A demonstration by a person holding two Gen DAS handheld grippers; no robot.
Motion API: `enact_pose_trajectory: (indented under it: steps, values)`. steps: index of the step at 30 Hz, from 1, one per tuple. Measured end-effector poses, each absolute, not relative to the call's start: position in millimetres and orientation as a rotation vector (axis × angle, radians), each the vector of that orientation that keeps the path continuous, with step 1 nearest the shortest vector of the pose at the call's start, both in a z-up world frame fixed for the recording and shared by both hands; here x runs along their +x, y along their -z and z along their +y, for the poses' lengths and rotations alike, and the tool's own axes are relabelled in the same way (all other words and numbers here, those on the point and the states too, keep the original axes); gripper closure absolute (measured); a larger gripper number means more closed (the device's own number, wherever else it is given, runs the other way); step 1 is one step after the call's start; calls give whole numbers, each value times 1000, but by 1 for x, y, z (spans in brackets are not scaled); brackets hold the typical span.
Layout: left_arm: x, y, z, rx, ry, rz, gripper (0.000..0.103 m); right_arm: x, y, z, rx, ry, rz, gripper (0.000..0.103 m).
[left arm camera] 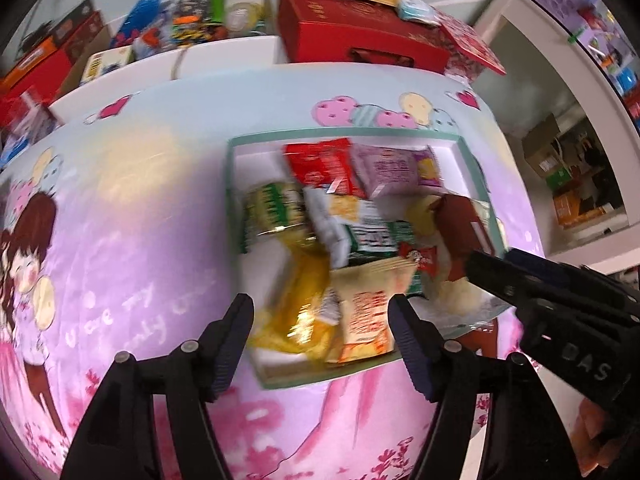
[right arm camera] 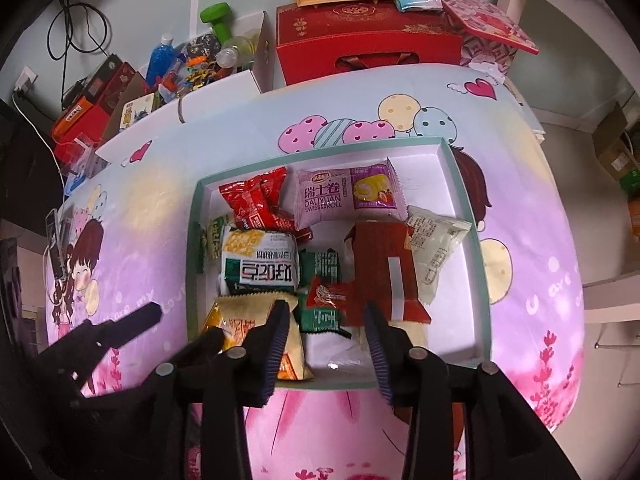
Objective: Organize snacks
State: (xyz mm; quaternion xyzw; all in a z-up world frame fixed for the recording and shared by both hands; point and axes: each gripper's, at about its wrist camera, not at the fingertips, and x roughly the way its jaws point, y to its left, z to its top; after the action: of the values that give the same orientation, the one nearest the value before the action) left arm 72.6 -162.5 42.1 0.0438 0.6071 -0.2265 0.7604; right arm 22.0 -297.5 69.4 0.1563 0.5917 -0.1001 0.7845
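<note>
Snacks point(right arm camera: 260, 264) fill the box point(right arm camera: 464, 184); right view alone sharp; both grippers point(left arm camera: 320, 320) point(right arm camera: 326, 320) empty, parted.

A lived-in home room, likely used for storage: a table under a cartoon cloth point(right arm camera: 400, 96), red gift boxes point(right arm camera: 368, 46) stacked past its far edge, a dumbbell point(right arm camera: 218, 20) and bottles in an open carton, cardboard boxes point(left arm camera: 560, 168) on shelves.

- A tray point(right arm camera: 464, 184) sits on the table point(right arm camera: 540, 240), nearer its right edge.
- In the tray, the Swiss roll pack point(right arm camera: 344, 196) lies at the far side.
- The carton point(right arm camera: 384, 268) lies in front of it.
- The noodle pack point(right arm camera: 260, 264) lies left of the carton.
- Behind the table's far edge stands a gift box point(right arm camera: 368, 44).
</note>
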Motion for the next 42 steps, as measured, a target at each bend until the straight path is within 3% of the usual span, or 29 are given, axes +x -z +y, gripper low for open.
enact_pose_trajectory:
  steps: [3,4,6,11,23,42]
  values:
    - [72,-43,-144,88,437,1312,27,16,-73,-291,327,217,1270,45]
    - [71,-44,-139,89,424,1307,18,13,-74,-287,321,212,1270,43]
    - [69,-47,-126,93,389,1284,9,8,-76,-278,301,204,1261,27]
    - [65,-52,-100,97,325,1254,2,-2,-83,-260,280,191,1228,0]
    - [45,-55,-28,38,204,1204,1,-25,-84,-208,237,155,1180,0]
    - [-2,-21,21,105,156,1134,1,-72,-29,-177,262,238,1099,0]
